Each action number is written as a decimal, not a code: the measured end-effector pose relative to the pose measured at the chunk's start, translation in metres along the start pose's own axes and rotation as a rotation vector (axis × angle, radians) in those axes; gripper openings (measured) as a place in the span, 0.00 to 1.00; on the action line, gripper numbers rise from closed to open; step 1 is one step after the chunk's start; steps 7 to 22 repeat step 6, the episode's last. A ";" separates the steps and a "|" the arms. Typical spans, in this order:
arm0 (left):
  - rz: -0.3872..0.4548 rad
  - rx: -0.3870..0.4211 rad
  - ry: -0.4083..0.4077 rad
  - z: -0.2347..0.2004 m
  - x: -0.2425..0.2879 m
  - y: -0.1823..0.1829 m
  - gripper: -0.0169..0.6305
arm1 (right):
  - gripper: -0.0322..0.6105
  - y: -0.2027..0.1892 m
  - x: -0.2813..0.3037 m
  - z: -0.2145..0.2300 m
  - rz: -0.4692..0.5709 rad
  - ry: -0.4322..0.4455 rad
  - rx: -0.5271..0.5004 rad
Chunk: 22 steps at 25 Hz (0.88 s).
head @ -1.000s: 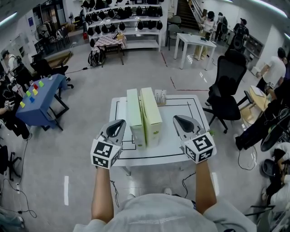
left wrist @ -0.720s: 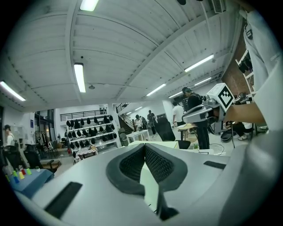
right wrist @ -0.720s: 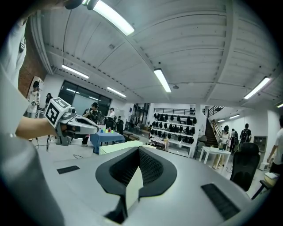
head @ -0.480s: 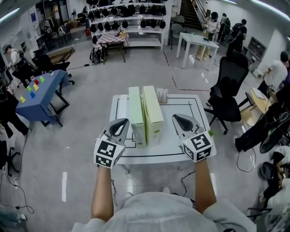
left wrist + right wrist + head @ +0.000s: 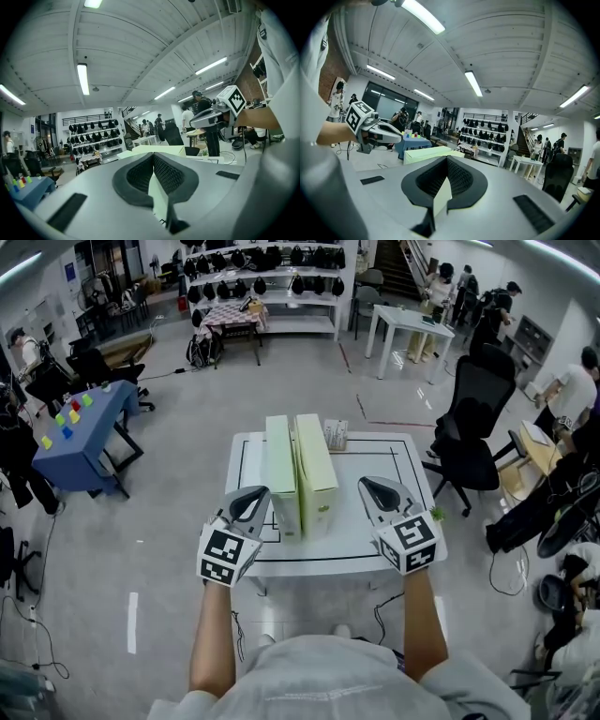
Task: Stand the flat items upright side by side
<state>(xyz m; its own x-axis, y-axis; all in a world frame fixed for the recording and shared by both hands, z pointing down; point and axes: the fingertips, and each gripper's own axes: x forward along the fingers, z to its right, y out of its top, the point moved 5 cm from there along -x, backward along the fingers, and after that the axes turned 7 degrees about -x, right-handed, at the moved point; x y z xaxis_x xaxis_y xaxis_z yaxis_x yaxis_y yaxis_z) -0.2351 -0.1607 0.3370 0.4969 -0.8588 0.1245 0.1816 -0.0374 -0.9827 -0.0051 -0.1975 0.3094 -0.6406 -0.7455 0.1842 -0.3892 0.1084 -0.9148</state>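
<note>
two pale green flat boxes stand upright on their long narrow edges in the middle of the desk [image 5: 398,521], running from near the front edge toward the far edge. left box [image 5: 279,474] and right box [image 5: 316,470] sit broad face to broad face with only a thin dark seam between them; can't tell if they actually touch. standing that close probably lets each one prop the other, so neither tips over. tops look level and neither box leans.

left hand-held gripper [image 5: 250,498] sits over the front-left part of the desk, just beside the left box's near end and not touching it. it is clenched with nothing in it: in the left gripper view the ribbed pads meet, and the green seen past them is a box further off. right hand-held gripper [image 5: 371,487] mirrors it toward the front-right corner, apart from the right box, also clenched and empty. both flank the pair without pressing on it, which reads as checking that the boxes stand alone.

a small packet [image 5: 334,436] sits at the far edge, just past the right box's far end; its print is too small to read.

judgement: the task looks essentially done, both items up and side by side. main risk is a nudge knocking them over.
</note>
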 end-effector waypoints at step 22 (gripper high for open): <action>0.000 0.011 0.001 0.001 0.005 -0.002 0.06 | 0.09 -0.005 0.000 0.003 -0.006 0.000 -0.017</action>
